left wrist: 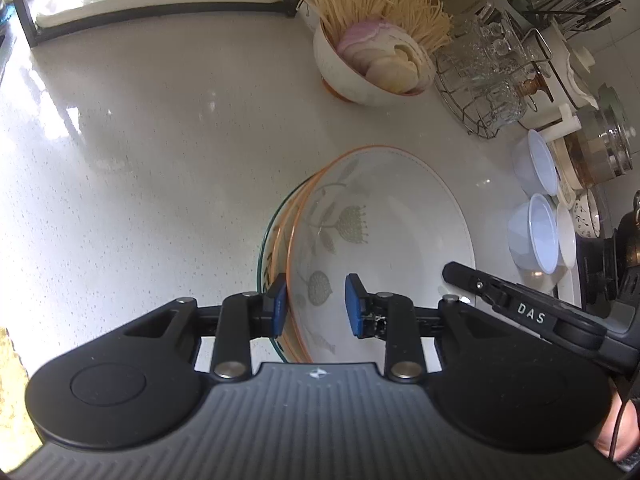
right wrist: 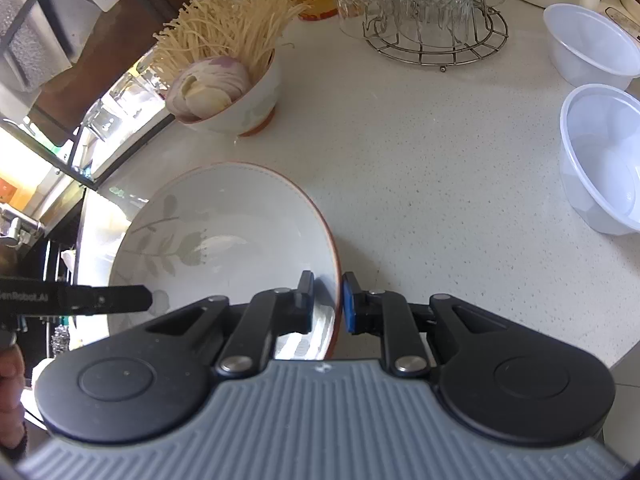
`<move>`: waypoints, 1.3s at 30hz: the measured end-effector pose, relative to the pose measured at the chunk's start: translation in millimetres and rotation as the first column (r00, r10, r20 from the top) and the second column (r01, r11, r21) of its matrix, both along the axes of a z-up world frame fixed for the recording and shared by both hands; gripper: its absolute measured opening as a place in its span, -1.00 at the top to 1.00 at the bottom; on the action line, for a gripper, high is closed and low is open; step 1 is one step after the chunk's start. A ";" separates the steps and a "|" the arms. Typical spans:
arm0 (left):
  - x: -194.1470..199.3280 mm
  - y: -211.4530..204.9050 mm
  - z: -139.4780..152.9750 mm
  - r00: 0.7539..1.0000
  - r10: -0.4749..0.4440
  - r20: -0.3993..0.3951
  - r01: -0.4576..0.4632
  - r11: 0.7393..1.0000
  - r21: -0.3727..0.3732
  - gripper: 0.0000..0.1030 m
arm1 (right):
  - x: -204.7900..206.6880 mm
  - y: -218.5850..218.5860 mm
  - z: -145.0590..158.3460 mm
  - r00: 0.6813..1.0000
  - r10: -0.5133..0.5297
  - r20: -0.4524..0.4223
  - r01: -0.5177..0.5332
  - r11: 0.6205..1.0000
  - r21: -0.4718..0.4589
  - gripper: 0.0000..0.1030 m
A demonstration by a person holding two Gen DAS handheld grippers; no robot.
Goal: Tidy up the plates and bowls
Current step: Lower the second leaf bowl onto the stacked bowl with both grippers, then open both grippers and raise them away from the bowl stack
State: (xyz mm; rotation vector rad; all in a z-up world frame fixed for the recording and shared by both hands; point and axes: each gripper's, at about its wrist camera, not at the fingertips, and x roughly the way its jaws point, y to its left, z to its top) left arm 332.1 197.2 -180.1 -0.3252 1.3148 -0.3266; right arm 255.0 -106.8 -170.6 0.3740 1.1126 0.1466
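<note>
A white floral bowl [left wrist: 384, 216] with an orange rim lies on top of a stack of plates [left wrist: 267, 240] on the pale counter. My left gripper [left wrist: 316, 304] is open. The bowl's near-left rim stands between its blue pads [left wrist: 354, 308], close to the left pad and well clear of the right one. My right gripper [right wrist: 328, 304] is shut on the right rim of the same bowl [right wrist: 224, 232], one finger inside and one outside. One of its fingers [left wrist: 460, 276] shows at the bowl's right edge in the left wrist view. A left finger [right wrist: 120, 300] reaches over the bowl's left side.
A bowl of enoki mushrooms and sliced vegetables [left wrist: 372, 68] [right wrist: 232, 96] stands behind the stack. A wire rack of glass cups [left wrist: 484, 80] [right wrist: 432, 20] and two white plastic bowls [left wrist: 536, 236] [right wrist: 600, 160] sit to the right. A black shelf frame [left wrist: 140, 12] is far left.
</note>
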 end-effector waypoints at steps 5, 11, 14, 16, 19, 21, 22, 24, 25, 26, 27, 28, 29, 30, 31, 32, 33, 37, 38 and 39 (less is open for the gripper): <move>-0.2 0.3 4.0 1.000 -0.008 -0.005 0.008 1.000 -0.008 0.22 | 0.8 0.3 0.2 1.000 -0.010 -0.006 0.010 1.000 0.001 0.64; -3.9 7.4 10.4 0.999 0.026 -0.024 -0.026 1.000 0.014 0.14 | 2.7 1.2 0.6 1.000 -0.003 -0.012 0.003 1.000 0.000 0.59; -7.6 14.2 16.3 0.999 0.039 -0.012 -0.039 0.999 -0.014 0.11 | 4.2 1.9 0.3 1.000 -0.001 -0.015 0.001 1.000 -0.003 0.58; -8.8 16.7 20.5 0.999 0.051 0.006 -0.051 0.999 -0.009 0.11 | 5.0 2.9 0.6 1.000 0.000 -0.017 0.000 1.000 -0.008 0.58; -10.8 19.4 27.3 0.997 0.065 0.043 -0.065 0.998 -0.010 0.11 | 2.7 3.2 6.7 1.000 -0.006 0.012 0.006 1.000 -0.019 0.59; -12.4 18.5 35.2 0.994 0.066 0.082 -0.066 0.998 -0.002 0.11 | -0.1 2.0 16.8 0.999 -0.013 0.053 0.015 0.999 -0.032 0.59; -13.3 17.6 39.9 0.992 0.065 0.104 -0.066 0.998 0.002 0.11 | -1.3 1.2 22.4 0.997 -0.016 0.074 0.019 0.999 -0.036 0.59; -14.8 14.1 49.6 0.987 0.066 0.147 -0.067 0.998 0.003 0.11 | -3.7 -1.2 34.7 0.993 -0.025 0.115 0.031 0.998 -0.047 0.59; -15.5 13.0 55.5 0.984 0.066 0.168 -0.067 0.998 0.000 0.11 | -5.5 -3.0 41.4 0.990 -0.031 0.135 0.039 0.998 -0.051 0.59; -16.3 10.8 61.4 0.980 0.063 0.187 -0.063 0.998 -0.002 0.11 | -7.2 -5.2 48.4 0.987 -0.039 0.155 0.047 0.997 -0.053 0.59; -17.1 7.2 68.7 0.976 0.057 0.210 -0.058 0.998 0.001 0.11 | -9.3 -6.7 55.9 0.984 -0.045 0.175 0.054 0.997 -0.052 0.59; -18.0 3.6 76.0 0.971 0.045 0.237 -0.048 0.999 0.006 0.11 | -10.6 -6.8 63.1 0.980 -0.048 0.193 0.059 0.997 -0.054 0.59; -18.6 -0.7 83.2 0.965 0.031 0.262 -0.036 0.999 0.014 0.11 | -12.6 -7.4 70.6 0.976 -0.048 0.211 0.062 0.996 -0.060 0.59; -19.5 -4.3 89.8 0.959 0.021 0.283 -0.027 0.999 0.017 0.11 | -15.2 -8.1 78.3 0.972 -0.049 0.229 0.066 0.996 -0.064 0.59; -20.8 -6.9 96.7 0.953 0.014 0.302 -0.019 1.000 0.013 0.11 | -18.0 -8.8 85.6 0.968 -0.054 0.247 0.072 0.995 -0.065 0.59; -22.2 -9.1 102.2 0.947 0.007 0.320 -0.009 1.000 0.006 0.10 | -20.4 -8.9 92.8 0.963 -0.057 0.264 0.077 0.995 -0.065 0.59; -22.9 -13.8 106.8 0.943 -0.003 0.332 0.002 1.000 0.004 0.10 | -23.2 -9.3 99.7 0.957 -0.059 0.283 0.081 0.995 -0.066 0.59; -32.5 -22.8 122.6 0.926 -0.038 0.375 0.033 0.999 0.019 0.10 | -37.1 -10.5 121.0 0.938 -0.084 0.337 0.115 0.991 -0.071 0.59; -34.5 -24.2 125.6 0.923 -0.045 0.383 0.040 0.999 0.022 0.10 | -42.1 -10.4 125.4 0.933 -0.095 0.347 0.124 0.990 -0.062 0.59; -36.2 -26.0 128.6 0.920 -0.049 0.389 0.045 0.999 0.021 0.10 | -46.0 -10.2 130.1 0.928 -0.101 0.358 0.132 0.989 -0.063 0.59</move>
